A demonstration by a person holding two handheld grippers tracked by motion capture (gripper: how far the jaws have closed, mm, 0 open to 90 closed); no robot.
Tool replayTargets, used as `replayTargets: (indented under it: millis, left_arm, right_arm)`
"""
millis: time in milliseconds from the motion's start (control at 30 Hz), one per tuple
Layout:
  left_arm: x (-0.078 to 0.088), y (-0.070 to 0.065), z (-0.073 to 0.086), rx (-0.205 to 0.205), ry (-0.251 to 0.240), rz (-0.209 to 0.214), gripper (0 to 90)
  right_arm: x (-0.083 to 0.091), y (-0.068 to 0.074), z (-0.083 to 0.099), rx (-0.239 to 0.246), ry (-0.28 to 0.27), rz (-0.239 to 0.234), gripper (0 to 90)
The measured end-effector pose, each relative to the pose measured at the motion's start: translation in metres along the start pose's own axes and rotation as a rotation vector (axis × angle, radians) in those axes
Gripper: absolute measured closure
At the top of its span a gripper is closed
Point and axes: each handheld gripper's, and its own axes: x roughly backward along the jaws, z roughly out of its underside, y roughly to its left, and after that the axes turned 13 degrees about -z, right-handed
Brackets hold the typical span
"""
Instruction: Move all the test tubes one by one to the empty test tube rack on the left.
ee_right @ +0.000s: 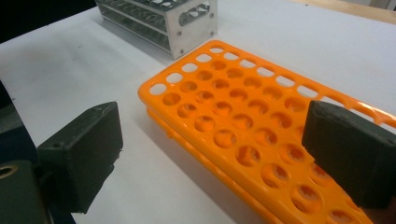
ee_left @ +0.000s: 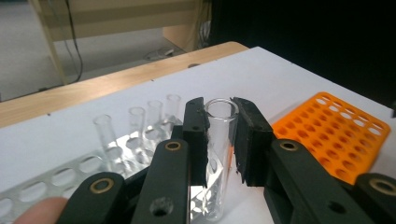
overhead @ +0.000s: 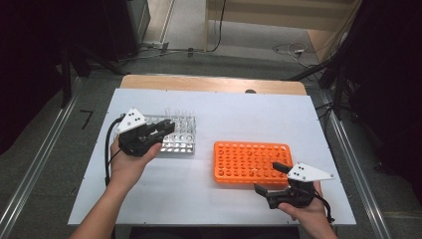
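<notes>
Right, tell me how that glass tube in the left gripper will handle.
The glass tube looks thin-walled, so probably fragile under a hard squeeze. Its smooth surface may slip between the left gripper pads. Being round, it would likely roll if laid down.

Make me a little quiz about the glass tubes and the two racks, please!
1. True or false: the left gripper is shut on a glass tube.
2. What colour is the rack nearest the right gripper? A) blue B) orange C) green
3. Fill in: the other glass tubes stand in the ____ rack.

Key
1. True: its pads press the tube from both sides.
2. B, orange. Its holes look empty, and the right gripper's jaws stand wide apart with nothing between them.
3. Metal, silvery.
</notes>
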Motion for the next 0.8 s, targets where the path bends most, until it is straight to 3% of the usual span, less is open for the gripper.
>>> replayTargets:
  millis: [233,567,800]
  left_arm:
    - [-0.011,0.018,-0.008,0.011,0.005,-0.066,75.8]
    - [-0.035,0.044,-0.014,0.041,0.001,-0.162,75.8]
    - [-0.052,0.053,-0.015,0.057,0.000,-0.213,75.8]
  right_arm:
    - [0.013,-0.007,0.010,-0.015,-0.002,0.027,3.8]
    - [0.014,-0.010,0.011,-0.021,-0.006,0.031,3.8]
    - [0.014,-0.010,0.013,-0.024,-0.005,0.030,3.9]
